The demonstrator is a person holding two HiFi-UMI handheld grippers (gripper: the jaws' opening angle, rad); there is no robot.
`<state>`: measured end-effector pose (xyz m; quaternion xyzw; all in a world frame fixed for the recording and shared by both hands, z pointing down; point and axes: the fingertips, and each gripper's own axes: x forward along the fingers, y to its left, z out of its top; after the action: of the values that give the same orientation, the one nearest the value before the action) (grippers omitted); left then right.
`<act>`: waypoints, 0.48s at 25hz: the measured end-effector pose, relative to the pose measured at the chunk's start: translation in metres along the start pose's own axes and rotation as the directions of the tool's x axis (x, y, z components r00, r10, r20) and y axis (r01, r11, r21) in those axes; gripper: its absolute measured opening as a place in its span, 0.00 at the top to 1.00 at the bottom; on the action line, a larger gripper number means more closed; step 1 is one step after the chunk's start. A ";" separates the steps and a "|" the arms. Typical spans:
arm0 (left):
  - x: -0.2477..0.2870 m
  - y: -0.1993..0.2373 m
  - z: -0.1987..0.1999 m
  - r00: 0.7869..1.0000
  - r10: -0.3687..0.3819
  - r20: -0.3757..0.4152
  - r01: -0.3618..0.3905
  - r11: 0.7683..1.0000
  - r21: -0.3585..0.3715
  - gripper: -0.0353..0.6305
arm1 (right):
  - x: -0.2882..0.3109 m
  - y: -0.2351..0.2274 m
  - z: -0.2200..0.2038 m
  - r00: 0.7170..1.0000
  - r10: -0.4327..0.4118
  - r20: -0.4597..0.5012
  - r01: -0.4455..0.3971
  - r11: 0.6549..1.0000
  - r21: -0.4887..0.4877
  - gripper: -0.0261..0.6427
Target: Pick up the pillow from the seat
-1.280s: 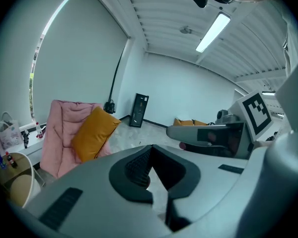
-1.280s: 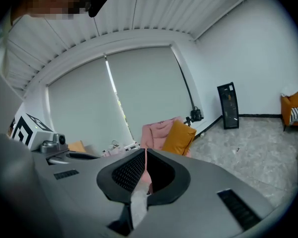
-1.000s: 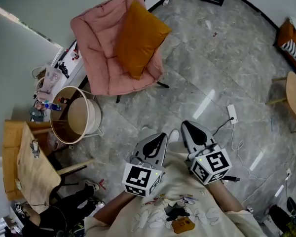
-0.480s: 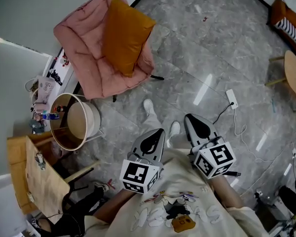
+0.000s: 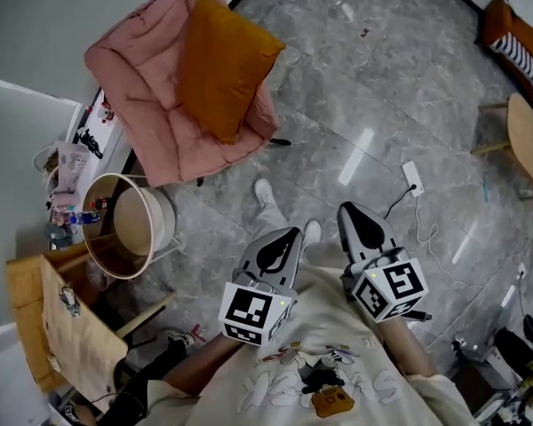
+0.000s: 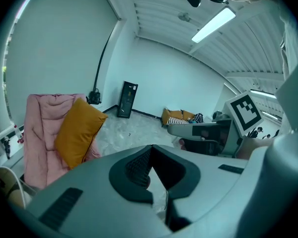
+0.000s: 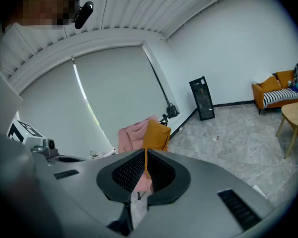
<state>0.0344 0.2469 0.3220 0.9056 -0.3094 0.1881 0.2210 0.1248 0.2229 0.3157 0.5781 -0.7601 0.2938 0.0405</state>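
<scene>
Where pillow (image 5: 222,65) leans (orange), seat (image 5: 138,82) is pink.

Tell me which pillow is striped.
The sofa pillow, at the head view's top right; the big pillow on the pink chair is plain orange.

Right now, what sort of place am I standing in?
Probably a lounge or living-room style space indoors: a pink padded chair with an orange pillow, a grey stone-look floor, and an orange sofa against the far wall.
</scene>
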 end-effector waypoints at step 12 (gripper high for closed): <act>0.031 0.106 0.061 0.999 -0.029 0.024 0.029 1.000 0.002 0.94 | 0.111 0.017 0.035 0.997 -0.008 -0.075 0.010 1.000 0.025 0.91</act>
<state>0.0011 0.1252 0.3158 0.9123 -0.2986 0.1743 0.2192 0.0825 0.1139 0.3244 0.5707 -0.7516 0.3247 0.0629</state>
